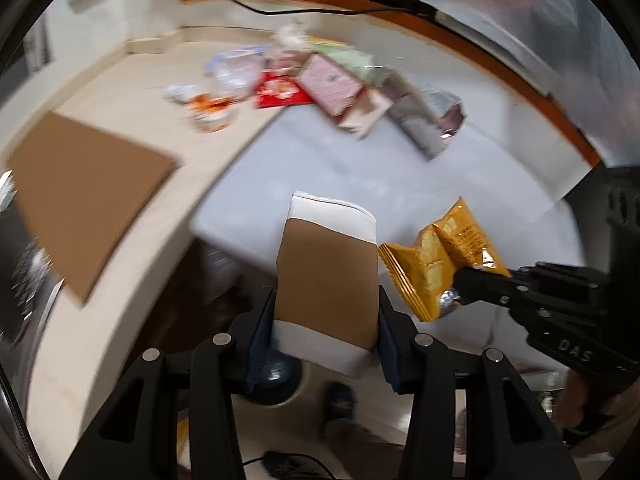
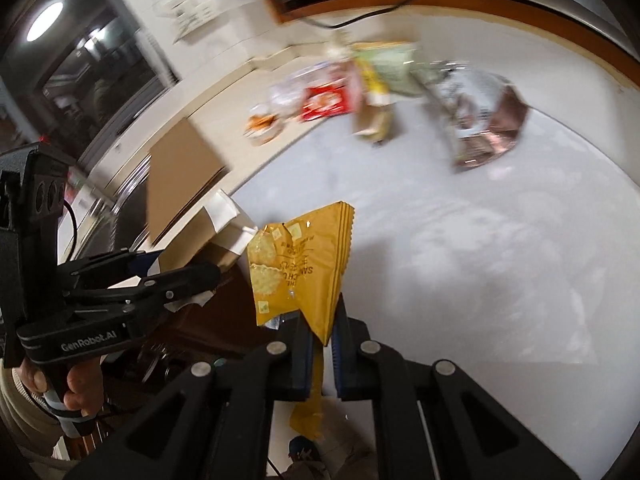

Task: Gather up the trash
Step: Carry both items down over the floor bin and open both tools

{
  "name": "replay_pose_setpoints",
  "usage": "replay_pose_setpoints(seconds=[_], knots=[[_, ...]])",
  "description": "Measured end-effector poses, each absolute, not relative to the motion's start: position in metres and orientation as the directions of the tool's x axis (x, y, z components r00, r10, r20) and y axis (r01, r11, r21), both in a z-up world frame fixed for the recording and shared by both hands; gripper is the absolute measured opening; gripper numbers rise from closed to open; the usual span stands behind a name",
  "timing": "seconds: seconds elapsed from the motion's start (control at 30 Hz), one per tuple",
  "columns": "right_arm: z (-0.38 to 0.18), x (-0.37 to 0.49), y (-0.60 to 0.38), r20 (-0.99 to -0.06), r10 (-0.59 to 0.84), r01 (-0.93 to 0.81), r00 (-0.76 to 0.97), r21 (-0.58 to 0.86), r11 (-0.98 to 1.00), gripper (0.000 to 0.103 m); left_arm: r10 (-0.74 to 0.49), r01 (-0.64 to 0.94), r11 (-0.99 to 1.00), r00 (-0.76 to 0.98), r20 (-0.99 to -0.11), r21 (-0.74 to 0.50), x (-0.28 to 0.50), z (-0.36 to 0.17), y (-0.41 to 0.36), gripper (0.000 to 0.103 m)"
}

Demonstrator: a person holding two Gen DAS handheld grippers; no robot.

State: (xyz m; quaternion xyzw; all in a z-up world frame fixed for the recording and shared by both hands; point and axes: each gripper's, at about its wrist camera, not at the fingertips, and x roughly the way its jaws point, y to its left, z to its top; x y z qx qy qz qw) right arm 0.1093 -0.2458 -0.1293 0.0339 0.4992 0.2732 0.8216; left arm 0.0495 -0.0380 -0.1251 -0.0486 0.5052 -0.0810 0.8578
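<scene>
We hold our left gripper [image 1: 326,344] level and pointed across the table, its two fingers pressed against the sides of a brown-and-white paper carton [image 1: 326,280], which stands nearly upright between them. In the right wrist view the bare hand [image 2: 70,384] wraps the handle below that gripper, thumb forward. Our right gripper [image 2: 322,344] comes in from the right side and sits just beside the carton; its fingers are pinched on the lower corner of a yellow snack wrapper [image 2: 304,268], whose crimped end fans upward and whose torn tail hangs below the fingers. Wrapper and carton are close, but we cannot tell whether they touch.

Both held things hang at the near edge of the white table [image 1: 360,168], partly past it, with dark floor beneath. Between us and the far litter the white surface lies bare. The remaining trash pile [image 1: 332,80] sits well apart at the far side, near the wall: a red packet [image 1: 280,94], a pink box [image 1: 330,84], and what looks like a silver foil bag [image 2: 480,116], though motion blur makes that uncertain. To the left, on the beige counter [image 1: 120,100], a flat cardboard sheet [image 1: 80,192] overhangs the near rim, and a small orange-printed cup [image 1: 210,114] stands near the seam where the two surfaces meet.
</scene>
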Motion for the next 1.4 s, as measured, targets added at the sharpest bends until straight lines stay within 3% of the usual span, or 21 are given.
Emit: replay_pose_setpoints(seconds=[0.3,0.77,1.1,1.17,1.23,1.33,1.4], knots=[[-0.173,0.051,-0.163,-0.861,0.448,-0.551,0.240,0.260,0.793,0.007,-0.094,-0.018,0.994,0.416,-0.904,-0.111,-0.009,-0.190,0.010,0.045],[-0.386,0.050,-0.128,-0.950,0.286,-0.462,0.128,0.198,0.864,0.007,-0.111,-0.081,0.987,0.254,-0.961,-0.135,0.001,-0.402,0.045,0.045],[-0.493,0.081,-0.110,-0.955,0.278,-0.433,0.102,0.209,0.877,0.009,-0.073,-0.062,0.994,0.204,-0.976,-0.087,0.027,-0.489,0.059,0.046],[-0.505,0.086,-0.106,-0.957,0.274,-0.433,0.096,0.208,0.877,0.011,-0.061,-0.059,0.995,0.199,-0.978,-0.074,0.028,-0.496,0.062,0.052],[-0.515,0.088,-0.100,-0.957,0.278,-0.432,0.082,0.217,0.875,0.011,-0.051,-0.061,0.996,0.195,-0.980,-0.064,0.026,-0.502,0.065,0.070],[-0.528,0.090,-0.094,-0.956,0.287,-0.429,0.058,0.236,0.872,0.015,-0.048,-0.051,0.997,0.188,-0.981,-0.058,0.024,-0.505,0.071,0.082],[-0.533,0.091,-0.093,-0.958,0.283,-0.437,0.048,0.234,0.869,0.024,-0.026,-0.050,0.998,0.191,-0.981,-0.036,0.023,-0.506,0.072,0.083]])
